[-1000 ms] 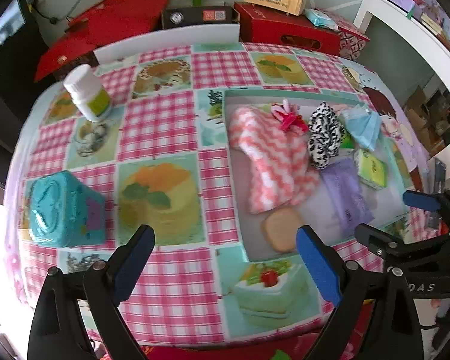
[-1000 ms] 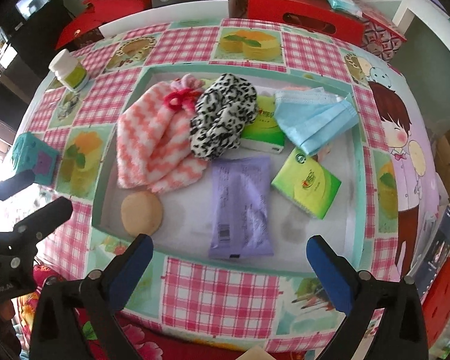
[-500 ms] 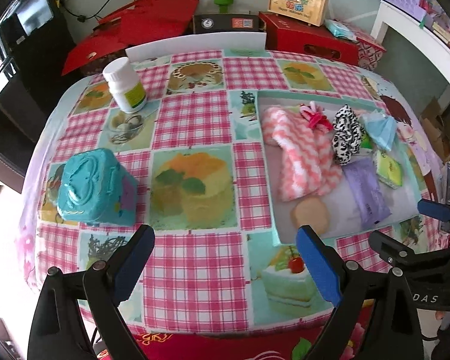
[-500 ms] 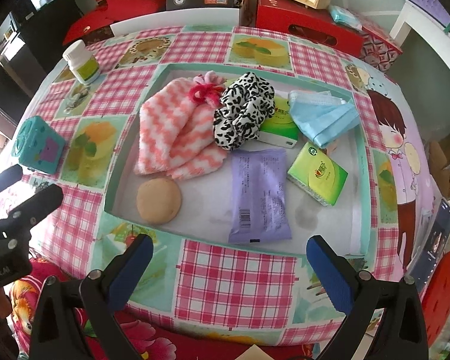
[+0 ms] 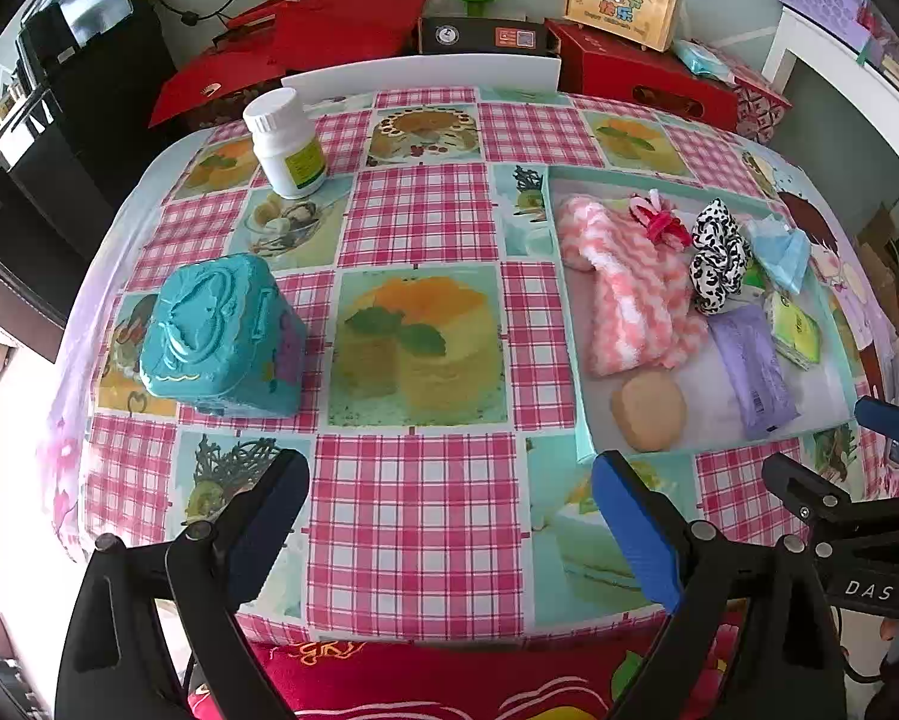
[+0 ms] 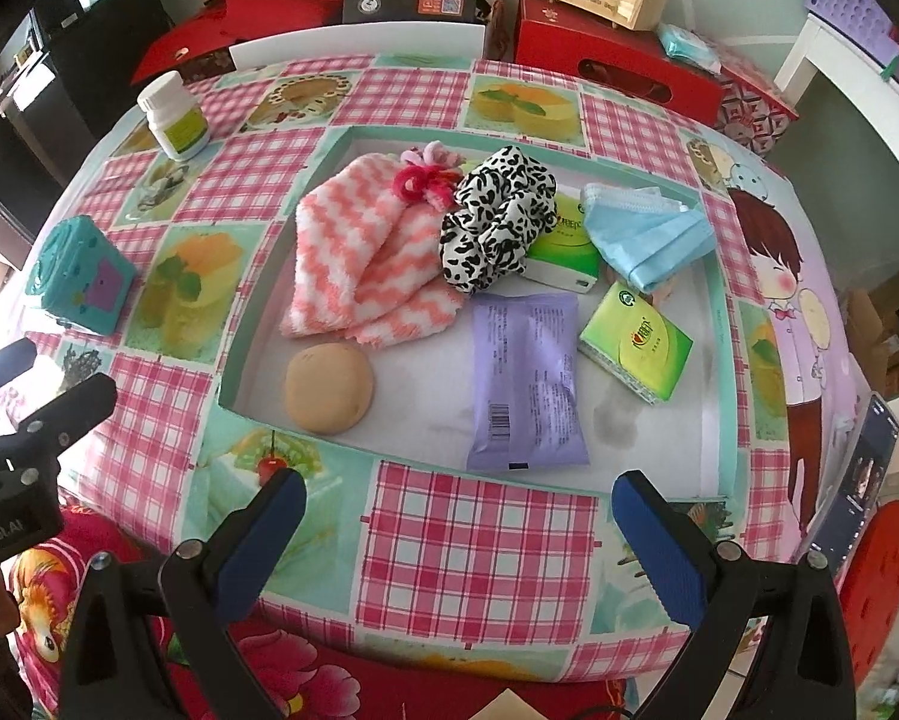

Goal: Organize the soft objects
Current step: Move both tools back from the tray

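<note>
Toward the counter's left edge: a teal embossed tin, lid on, contents hidden. Behind it near the far left corner, a white capped bottle with a yellow-green label, print too small to read.

Right half of the counter: a shallow teal-rimmed tray holding all the soft things. Left to right inside: a tan round sponge near the tray's front left corner; a pink-and-white zigzag towel behind it, a pink hair tie lying at its far end; a black-and-white spotted scrunchie touching the towel's right side; a purple packet with a barcode at its near end; a green tissue pack partly under the scrunchie; a second green tissue pack, logo unreadable; a blue face mask toward the far right corner.

Left gripper and right gripper both hang at the counter's near edge, jaws spread wide, nothing between them. "DAS" reads on the right gripper's body in the left wrist view.
</note>
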Motion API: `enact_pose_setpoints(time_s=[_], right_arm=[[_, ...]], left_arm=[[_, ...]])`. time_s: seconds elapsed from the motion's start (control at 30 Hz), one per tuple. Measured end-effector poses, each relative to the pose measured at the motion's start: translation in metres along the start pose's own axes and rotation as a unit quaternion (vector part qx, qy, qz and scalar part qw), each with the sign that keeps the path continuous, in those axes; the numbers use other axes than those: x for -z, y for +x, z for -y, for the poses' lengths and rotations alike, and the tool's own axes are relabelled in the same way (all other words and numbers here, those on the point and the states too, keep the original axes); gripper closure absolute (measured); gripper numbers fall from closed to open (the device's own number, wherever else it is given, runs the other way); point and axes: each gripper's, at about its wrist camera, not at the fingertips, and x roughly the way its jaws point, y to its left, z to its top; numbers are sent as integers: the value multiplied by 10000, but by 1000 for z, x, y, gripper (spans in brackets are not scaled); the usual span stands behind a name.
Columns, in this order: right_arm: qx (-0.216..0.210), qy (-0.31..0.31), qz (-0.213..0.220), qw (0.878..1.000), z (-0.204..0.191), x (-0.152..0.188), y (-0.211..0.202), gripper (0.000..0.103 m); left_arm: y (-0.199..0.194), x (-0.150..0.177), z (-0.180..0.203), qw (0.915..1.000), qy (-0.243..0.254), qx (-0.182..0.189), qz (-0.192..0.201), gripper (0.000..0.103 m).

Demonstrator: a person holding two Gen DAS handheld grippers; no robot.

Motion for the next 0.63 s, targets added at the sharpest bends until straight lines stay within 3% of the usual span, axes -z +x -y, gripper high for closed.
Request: enact_pose_setpoints(time_s=[0.63], right_arm=[[33, -49, 71, 10000, -4, 1, -8, 0]], left_arm=[[-3, 5, -8, 10000, -82, -52, 11, 8]])
